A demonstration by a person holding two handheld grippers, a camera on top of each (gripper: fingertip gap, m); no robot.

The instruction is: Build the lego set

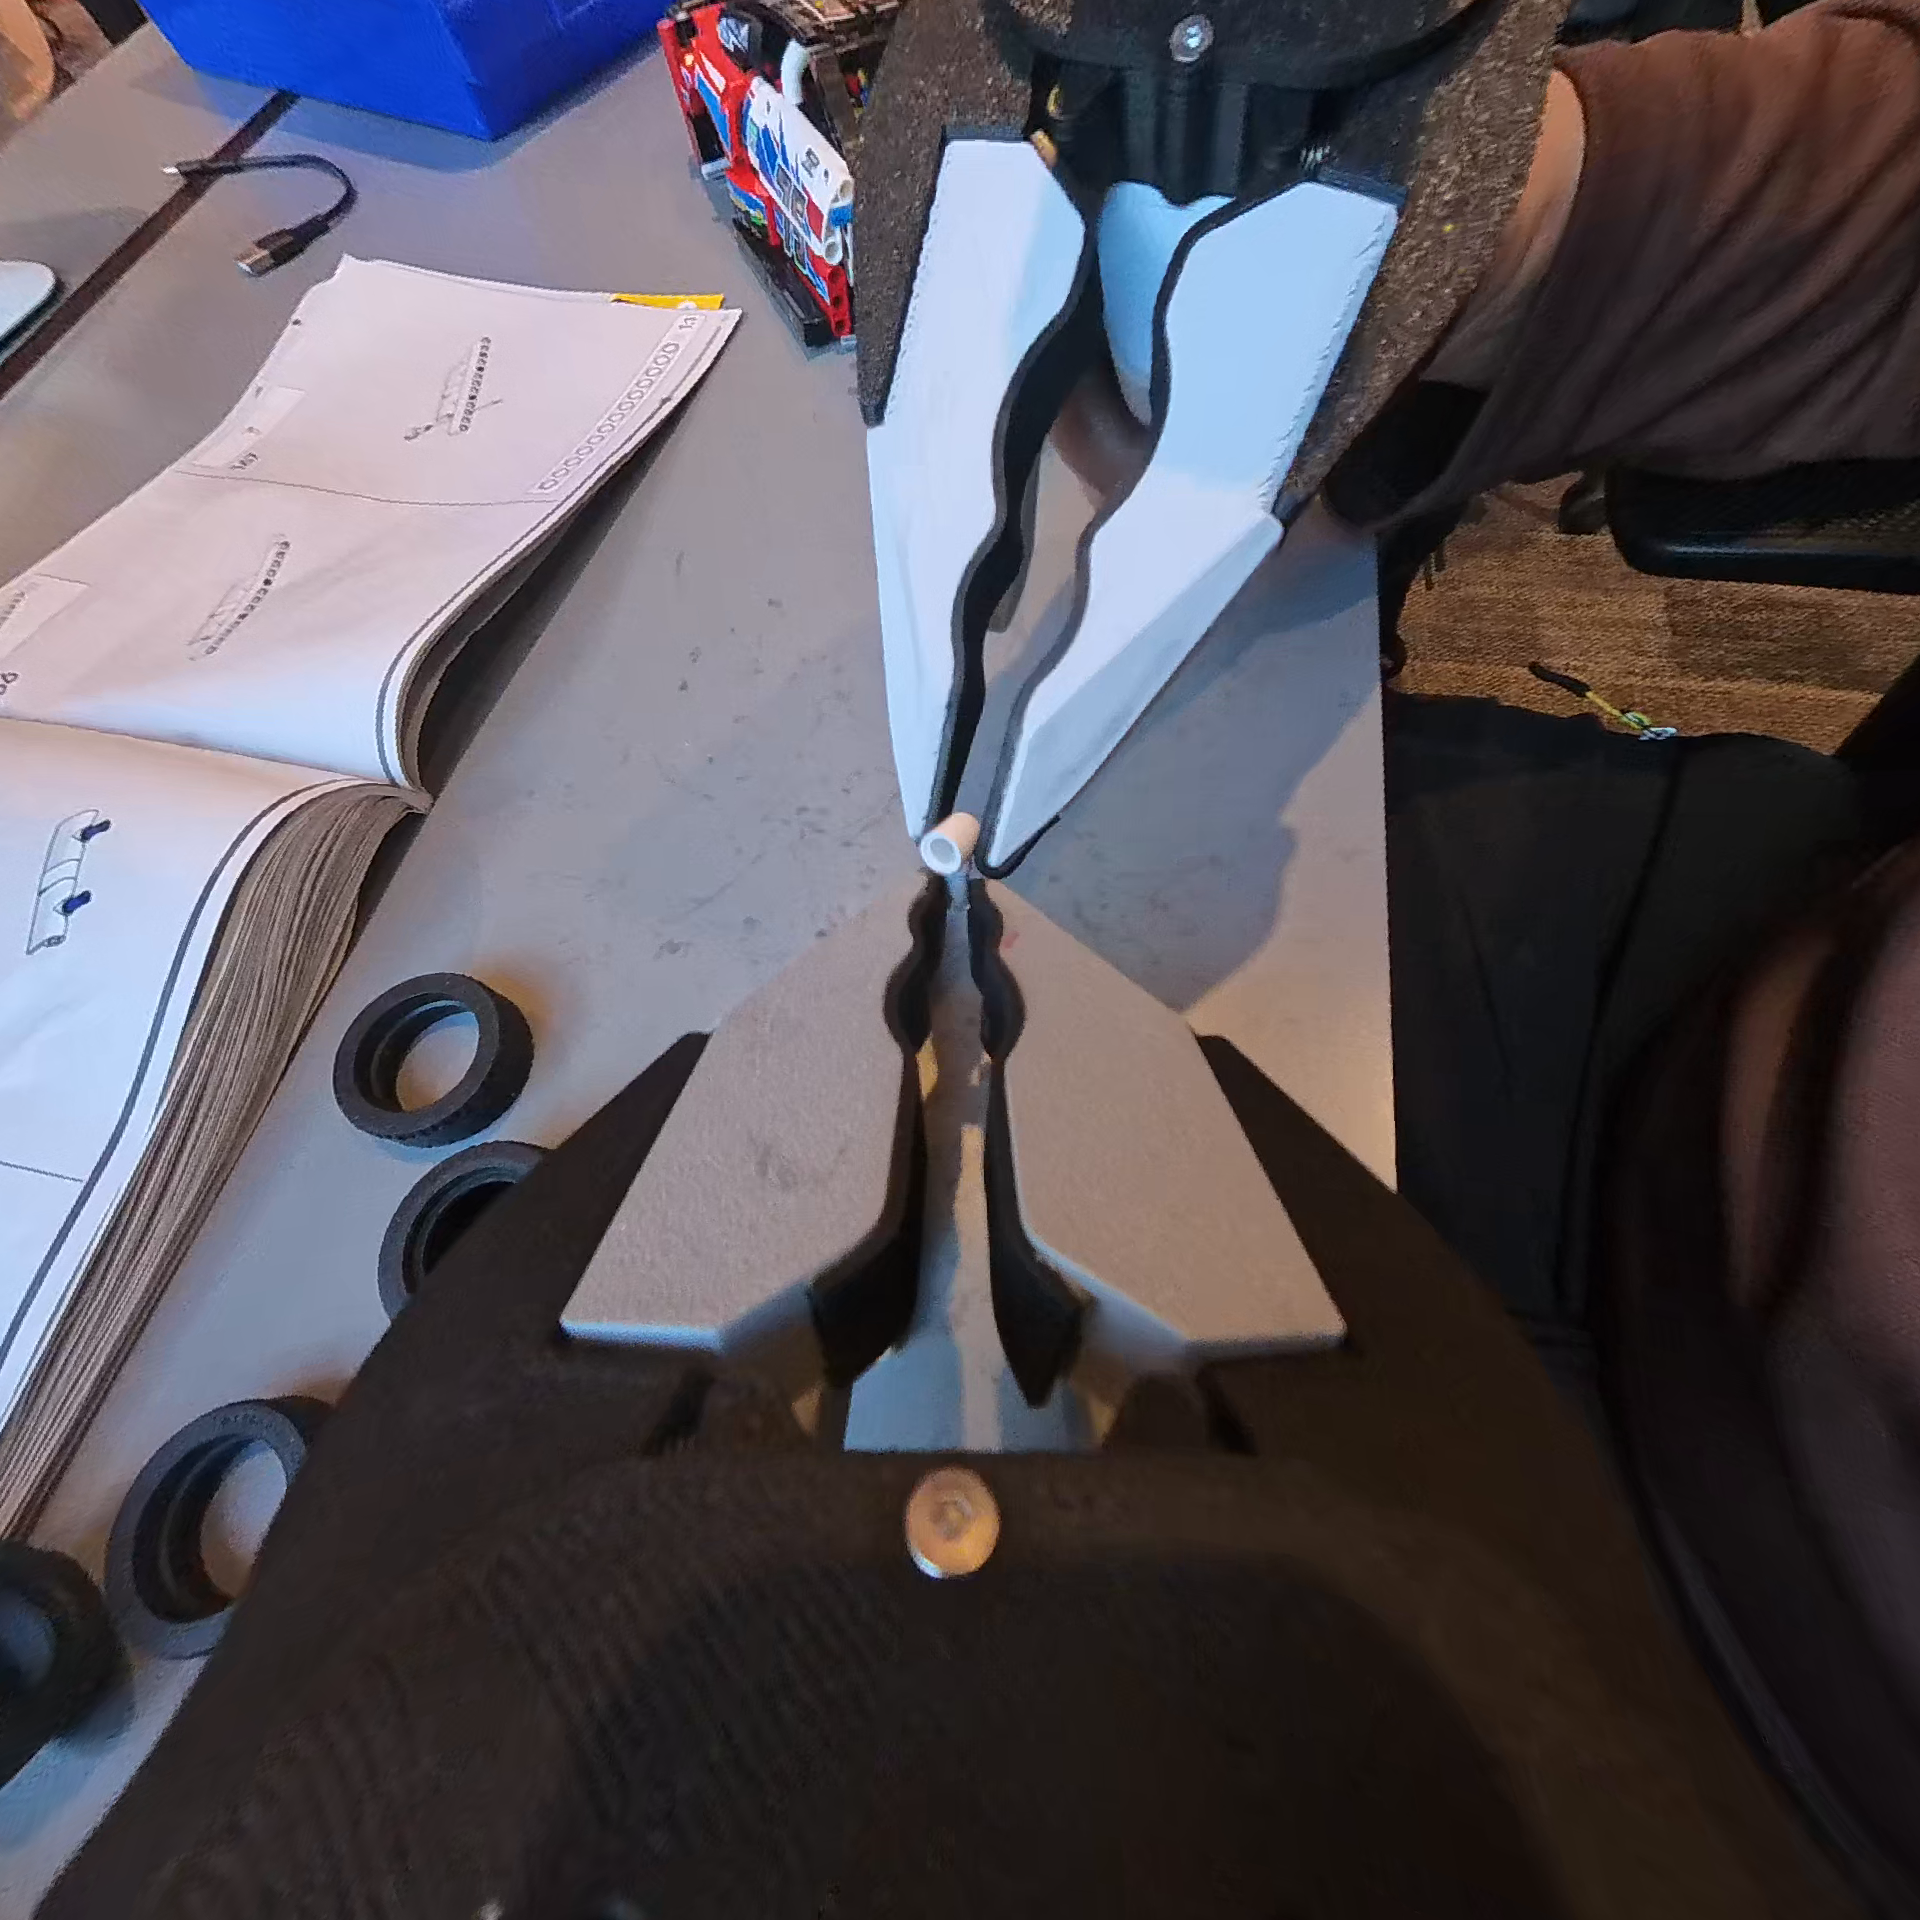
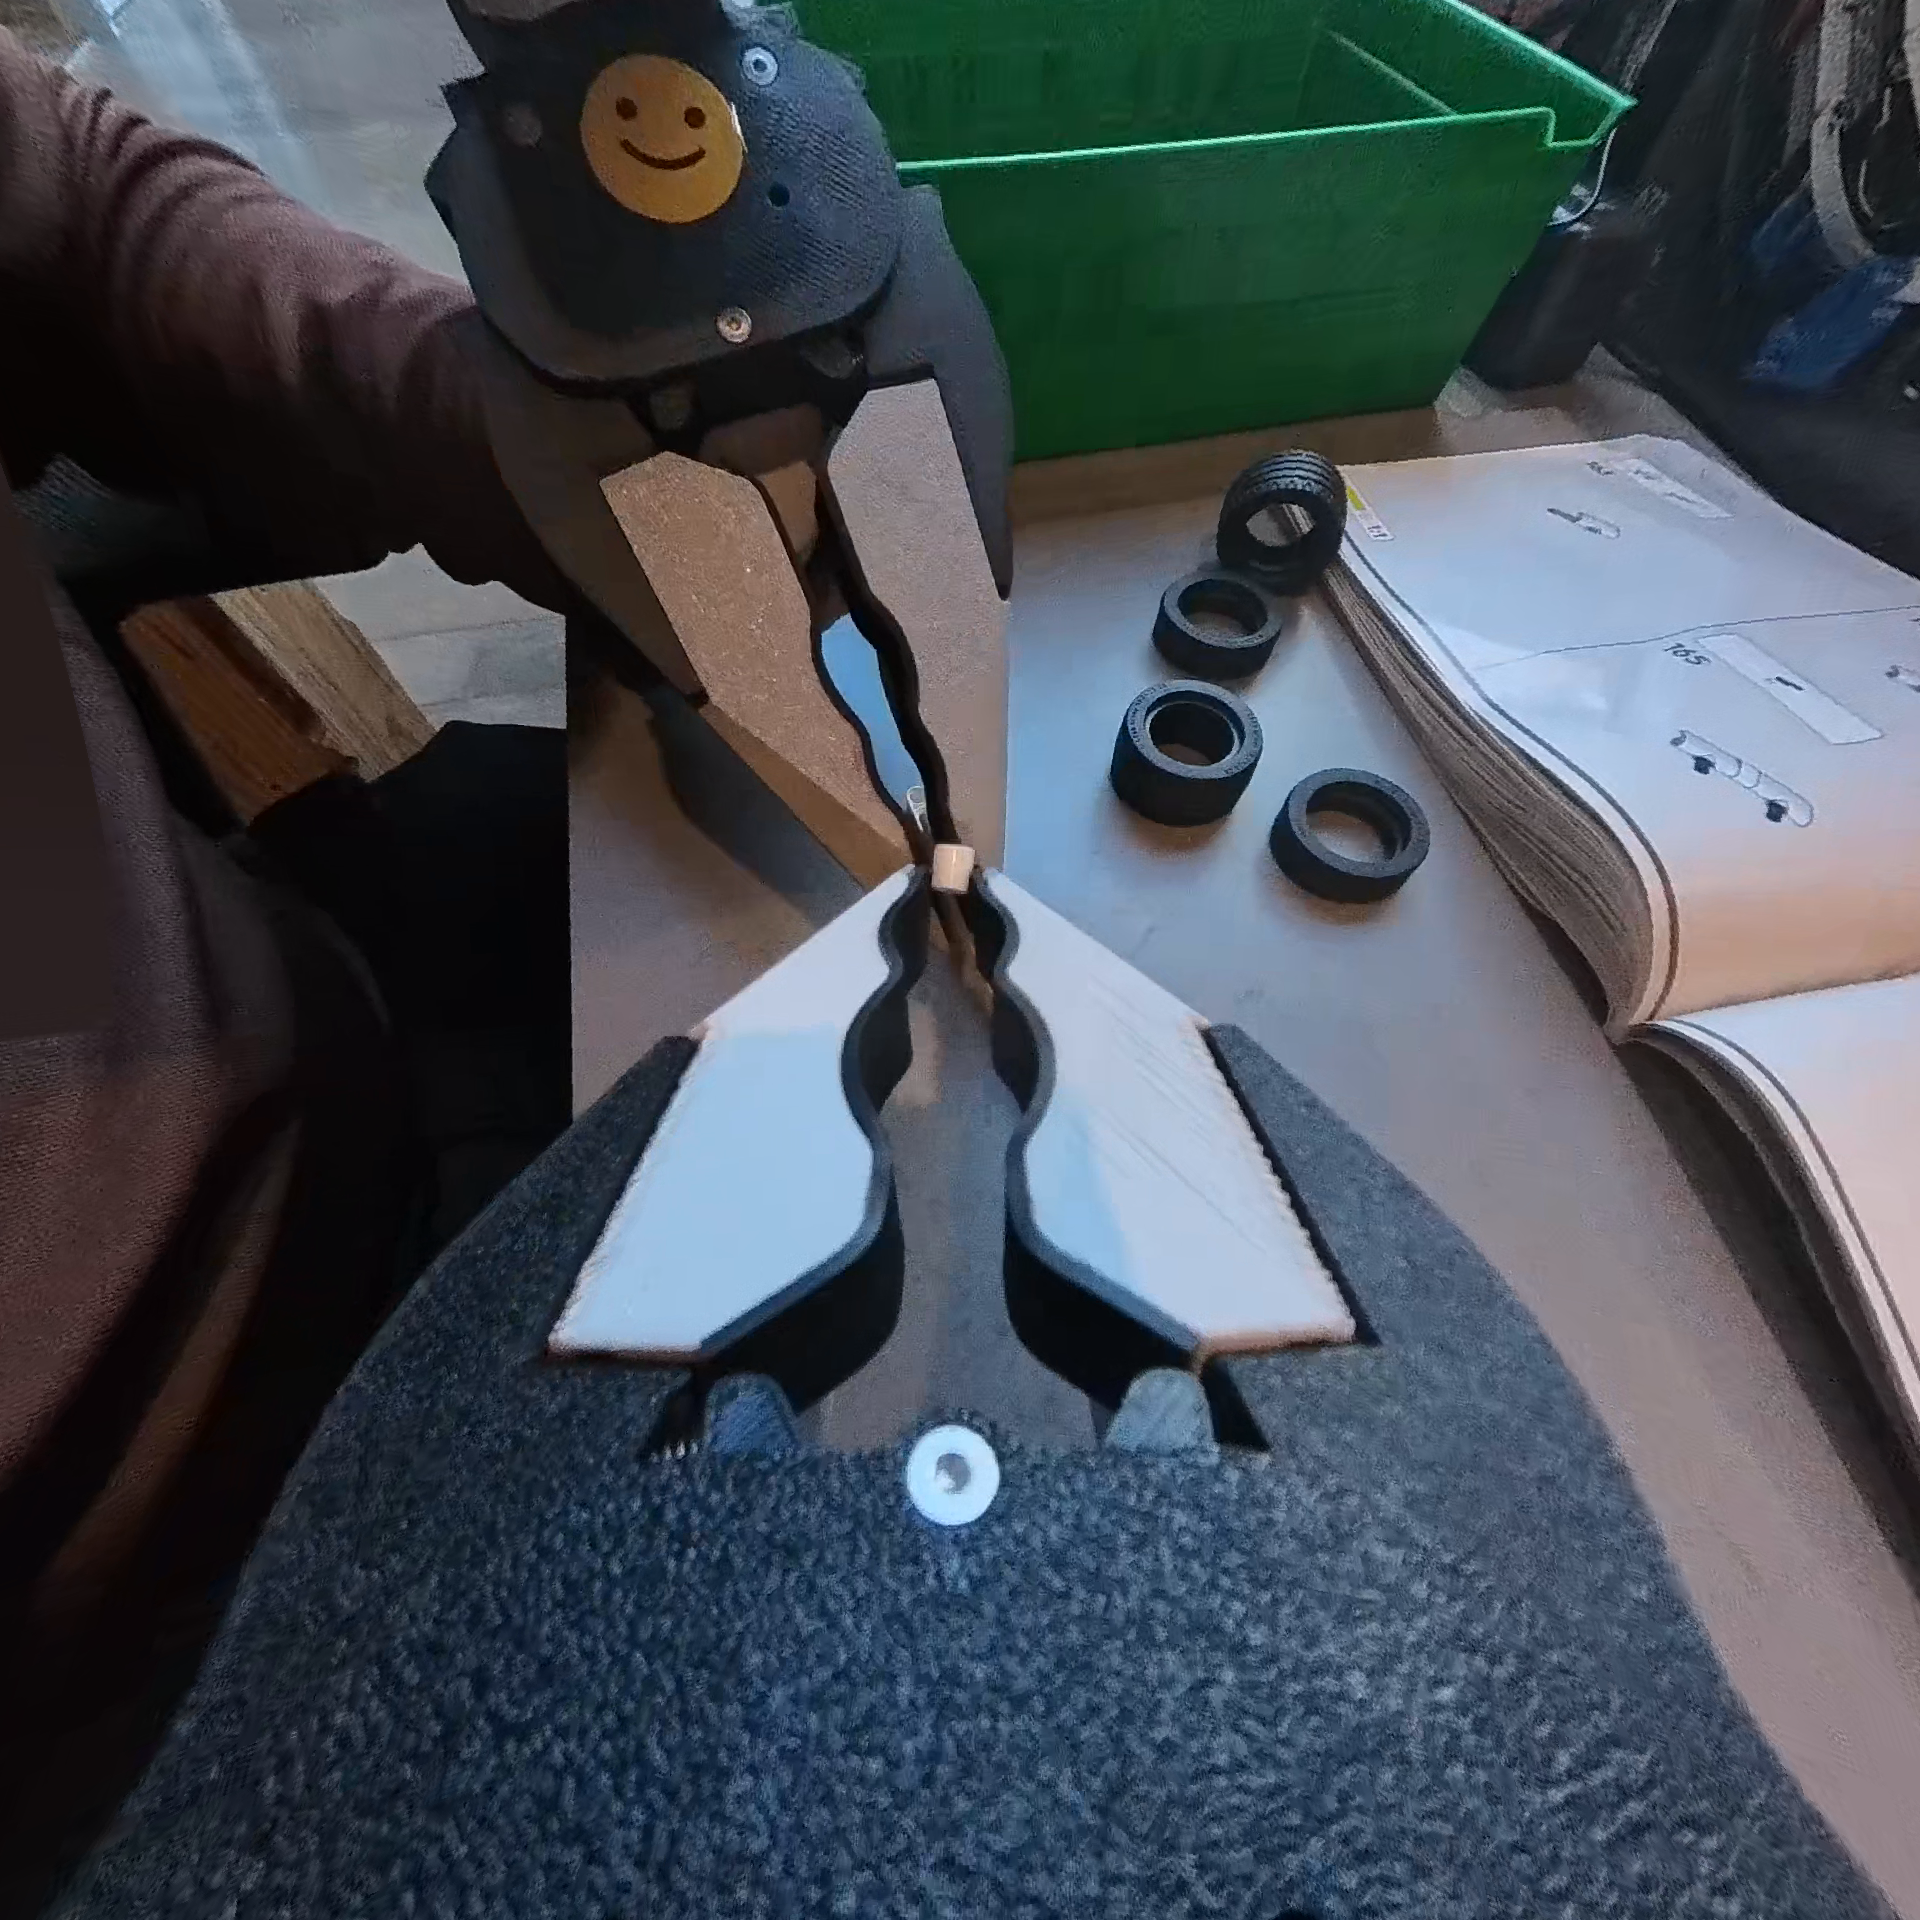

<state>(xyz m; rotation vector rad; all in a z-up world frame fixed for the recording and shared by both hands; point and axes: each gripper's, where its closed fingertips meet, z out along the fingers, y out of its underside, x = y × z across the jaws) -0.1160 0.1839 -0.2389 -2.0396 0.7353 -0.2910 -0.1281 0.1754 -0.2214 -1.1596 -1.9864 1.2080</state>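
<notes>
Grey table [image 1: 644,748] carries everything, w/ both grippers meeting tip to tip above its near edge. Green bin [image 2: 1195,270] sits at the far side in the right wrist view; blue box [image 1: 395,52] at the top of the left wrist view. Thick instruction book [image 1: 343,520] lies open beside the work spot, prob. so the current step stays readable while both hands are busy. Part-built red/white/blue lego model [image 1: 774,197] stands beyond the book, well apart from the grippers, so this looks like a sub-assembly done off the model. Four black tyres [image 2: 1184,750] lie loose near the book's edge, staged, not yet used. A black USB cable [image 1: 281,223] lies past the book.

Right gripper [image 1: 961,831], white fingers, comes in from the far side angled down, sleeve behind it. Jaws nearly together, pinching a small off-white bush [image 2: 953,865] at the very tips, bore facing the other tool.

Left gripper [image 1: 958,899], grey fingers, points fwd and slightly up, jaws pressed close on a thin grey axle [image 1: 957,896] that sticks out only a little past the tips. Axle end sits right at the bush; can't tell if it's already inside the bore. Judged step: threading bush onto axle. Grip at the tips leaves the bore clear; needs the two lined up straight, or the tiny bush may pop out.
</notes>
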